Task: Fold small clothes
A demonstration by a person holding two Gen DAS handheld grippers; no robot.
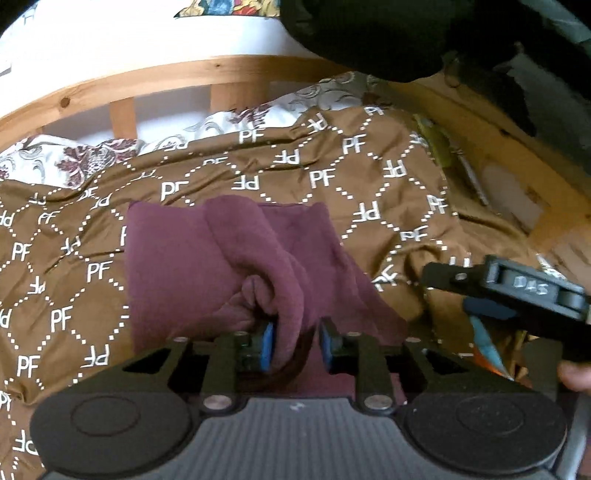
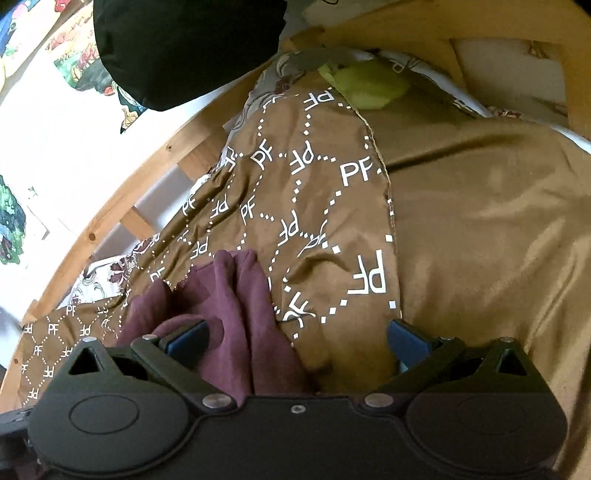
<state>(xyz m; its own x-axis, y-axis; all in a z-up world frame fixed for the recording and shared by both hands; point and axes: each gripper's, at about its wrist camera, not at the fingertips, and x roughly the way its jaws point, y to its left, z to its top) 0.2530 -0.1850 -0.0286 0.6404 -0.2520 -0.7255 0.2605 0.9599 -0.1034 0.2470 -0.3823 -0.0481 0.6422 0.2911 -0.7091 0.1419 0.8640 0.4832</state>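
A small maroon garment (image 1: 207, 258) lies on a brown bedspread printed with white "PF" letters (image 1: 332, 173). My left gripper (image 1: 295, 345) is shut on a bunched fold of the maroon garment between its blue pads (image 1: 267, 345). My right gripper (image 2: 295, 339) is open and empty, its blue pads (image 2: 406, 341) wide apart just above the bedspread (image 2: 314, 206), with the garment's edge (image 2: 229, 295) under its left finger. The right gripper also shows in the left wrist view (image 1: 517, 291), to the right of the garment.
A wooden bed rail (image 1: 147, 81) runs along the far side, a floral sheet (image 1: 74, 158) below it. A black bundle (image 2: 184, 48) hangs over the far corner. A yellow-green object (image 2: 369, 85) lies by the wooden frame (image 2: 517, 33). Plain brown fabric (image 2: 498, 221) covers the right.
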